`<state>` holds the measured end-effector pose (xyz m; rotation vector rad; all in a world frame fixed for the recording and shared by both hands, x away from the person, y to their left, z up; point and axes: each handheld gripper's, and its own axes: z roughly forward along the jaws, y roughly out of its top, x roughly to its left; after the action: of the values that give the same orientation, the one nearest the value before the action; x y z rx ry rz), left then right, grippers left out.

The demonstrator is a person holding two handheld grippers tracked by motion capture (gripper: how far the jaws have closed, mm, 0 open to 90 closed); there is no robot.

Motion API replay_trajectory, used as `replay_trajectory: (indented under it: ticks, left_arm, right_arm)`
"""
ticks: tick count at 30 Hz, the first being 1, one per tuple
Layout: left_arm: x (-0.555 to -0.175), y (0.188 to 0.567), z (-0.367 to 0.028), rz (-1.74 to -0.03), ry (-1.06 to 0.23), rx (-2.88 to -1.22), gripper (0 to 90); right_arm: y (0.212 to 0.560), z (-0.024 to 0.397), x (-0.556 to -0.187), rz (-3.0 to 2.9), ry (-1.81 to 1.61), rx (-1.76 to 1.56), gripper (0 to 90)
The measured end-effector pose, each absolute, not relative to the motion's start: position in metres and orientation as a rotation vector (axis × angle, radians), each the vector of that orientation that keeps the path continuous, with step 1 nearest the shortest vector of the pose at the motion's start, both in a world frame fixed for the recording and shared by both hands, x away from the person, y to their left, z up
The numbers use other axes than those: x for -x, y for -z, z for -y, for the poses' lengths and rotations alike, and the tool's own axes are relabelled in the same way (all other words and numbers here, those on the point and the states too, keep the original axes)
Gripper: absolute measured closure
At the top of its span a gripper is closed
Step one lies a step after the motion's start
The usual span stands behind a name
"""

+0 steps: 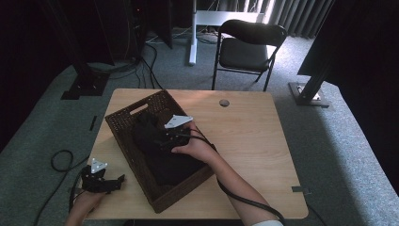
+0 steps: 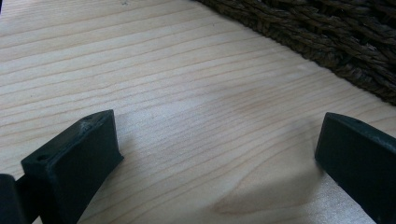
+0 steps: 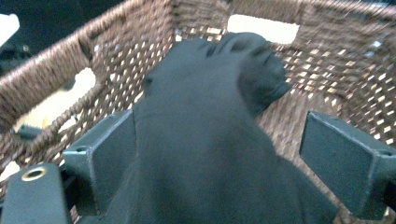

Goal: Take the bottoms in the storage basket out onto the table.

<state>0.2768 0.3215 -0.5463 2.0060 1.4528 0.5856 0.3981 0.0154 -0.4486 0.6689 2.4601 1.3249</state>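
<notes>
The left gripper (image 2: 217, 154) holds its jaws wide apart just above the pale wooden desk (image 2: 163, 84). Beyond the right jaw runs a woven basket (image 2: 327, 37) wall.

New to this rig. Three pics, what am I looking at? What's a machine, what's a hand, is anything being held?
No robot here: a person holds a two-jaw tool in each hand. The wide picture is from a fixed camera above the wooden table. The other two come from cameras riding on each tool, looking along its black jaws.

On the table sits a brown wicker basket with a dark cloth inside.

The right hand-held gripper is down in the basket, jaws open on either side of the cloth, not closed on it. The left hand-held gripper is at the table's near left corner, jaws open over bare wood beside the basket, holding nothing.
</notes>
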Motion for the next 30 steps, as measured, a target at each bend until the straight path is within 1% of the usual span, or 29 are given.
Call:
replay_trajectory:
  ticks: [3, 14, 20, 24, 30]
  left_arm:
    - [-0.277, 0.546, -0.321, -1.453, -0.586, -2.006, 0.0]
    - [-0.277, 0.546, -0.321, -1.453, -0.586, -2.005, 0.0]
    - [-0.277, 0.546, -0.321, -1.453, -0.587, -2.004, 0.0]
    - [-0.277, 0.546, -0.321, -1.453, -0.586, -2.005, 0.0]
    - [-0.277, 0.546, -0.321, -1.453, -0.587, -2.005, 0.0]
  right_arm:
    - [0.454, -0.019, -0.4, -2.478, -1.287, -0.671, 12.7]
    - [0.48, -0.035, -0.405, -2.643, -1.12, -0.658, 12.0]
    - [0.487, -0.038, -0.405, -2.679, -1.051, -0.653, 12.0]
    - [0.496, -0.042, -0.409, -2.697, -0.949, -0.692, 13.2]
    - [0.505, -0.041, -0.411, -2.75, -0.911, -0.738, 12.4]
